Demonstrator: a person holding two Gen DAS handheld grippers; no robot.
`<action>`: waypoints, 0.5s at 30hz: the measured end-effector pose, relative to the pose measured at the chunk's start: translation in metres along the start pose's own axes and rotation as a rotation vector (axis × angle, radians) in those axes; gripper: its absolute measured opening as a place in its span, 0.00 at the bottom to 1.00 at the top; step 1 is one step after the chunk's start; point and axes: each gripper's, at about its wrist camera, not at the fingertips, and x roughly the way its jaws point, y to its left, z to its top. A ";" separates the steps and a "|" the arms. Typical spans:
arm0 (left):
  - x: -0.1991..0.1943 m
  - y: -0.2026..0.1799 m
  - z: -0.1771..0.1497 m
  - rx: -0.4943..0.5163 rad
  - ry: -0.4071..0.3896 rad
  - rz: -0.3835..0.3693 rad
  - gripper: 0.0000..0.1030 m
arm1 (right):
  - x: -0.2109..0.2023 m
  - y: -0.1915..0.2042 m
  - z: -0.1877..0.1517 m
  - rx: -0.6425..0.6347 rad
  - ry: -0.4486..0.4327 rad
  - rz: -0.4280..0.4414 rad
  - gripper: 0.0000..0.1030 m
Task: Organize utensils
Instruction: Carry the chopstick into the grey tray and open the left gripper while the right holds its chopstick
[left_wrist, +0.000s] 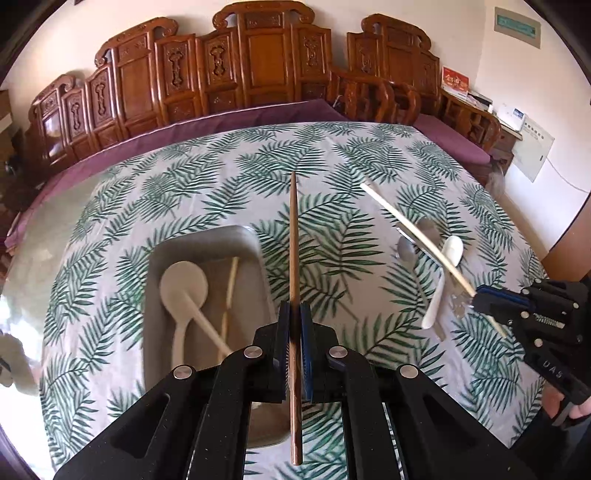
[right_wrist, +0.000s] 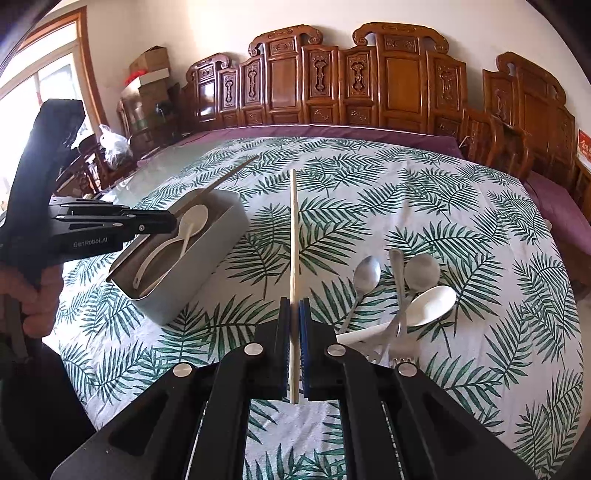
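Observation:
My left gripper is shut on a dark brown chopstick and holds it above the right rim of the grey tray. The tray holds two white spoons and a pale chopstick. My right gripper is shut on a pale chopstick, held above the tablecloth. In the right wrist view the left gripper hangs over the tray, its brown chopstick pointing away. To the right lie two metal spoons, a white spoon and a fork.
The round table carries a leaf-print cloth. Carved wooden benches with purple cushions ring the far side. In the left wrist view the right gripper hovers over the loose utensil pile.

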 end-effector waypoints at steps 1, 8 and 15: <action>0.000 0.004 -0.001 -0.003 0.001 0.004 0.05 | 0.000 0.001 0.000 -0.003 0.001 0.002 0.06; 0.008 0.040 -0.007 -0.047 0.016 0.042 0.05 | 0.002 0.008 -0.001 -0.015 0.003 0.009 0.06; 0.023 0.063 -0.016 -0.090 0.038 0.069 0.05 | 0.008 0.012 -0.002 -0.025 0.021 0.008 0.06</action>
